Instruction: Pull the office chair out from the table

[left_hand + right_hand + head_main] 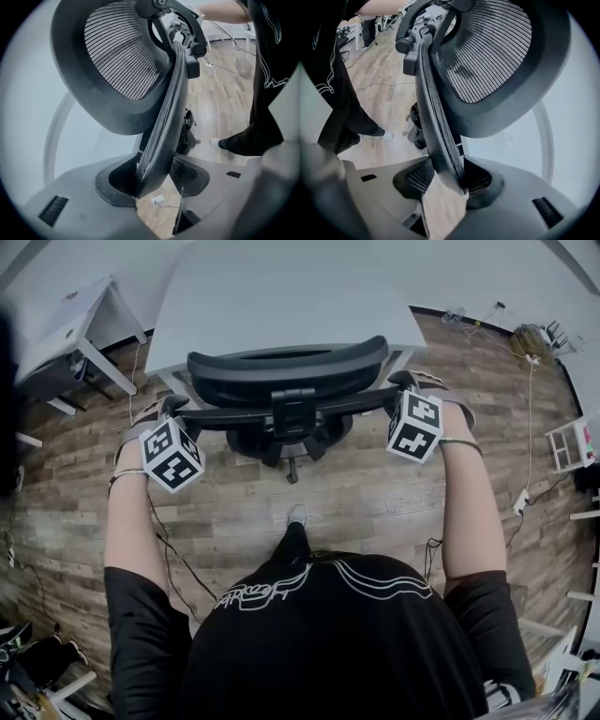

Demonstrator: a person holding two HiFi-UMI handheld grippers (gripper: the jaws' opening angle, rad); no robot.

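at the left, the left gripper (pixel 171 411) was clamped on the left end of the mesh bar (pixel 281 414) across the chair's back. in the left gripper view its jaws (pixel 154 187) stood partly apart, with the bar's edge (pixel 161 126) wedged between the pads.

in the middle, the chair (pixel 286 371) stood directly ahead of the person, its back close against the near edge of the white table (pixel 291 296). how far the seat reached under the table could not be seen. the bar's long axis ran straight across from one gripper to the other, square to the way the chair had to travel, which was back over the wood floor (pixel 356 502) toward the person.

at the right, the right gripper (pixel 405 382) matched the left. its jaws (pixel 450 180) were also partly apart and closed on the bar's right end (pixel 436 112), with the pads against both faces.

neither hand was nearer; each held one end at about the same height. an even pull from both looked likely to bring the chair out straight, while a stronger pull on one side would probably swing it round.
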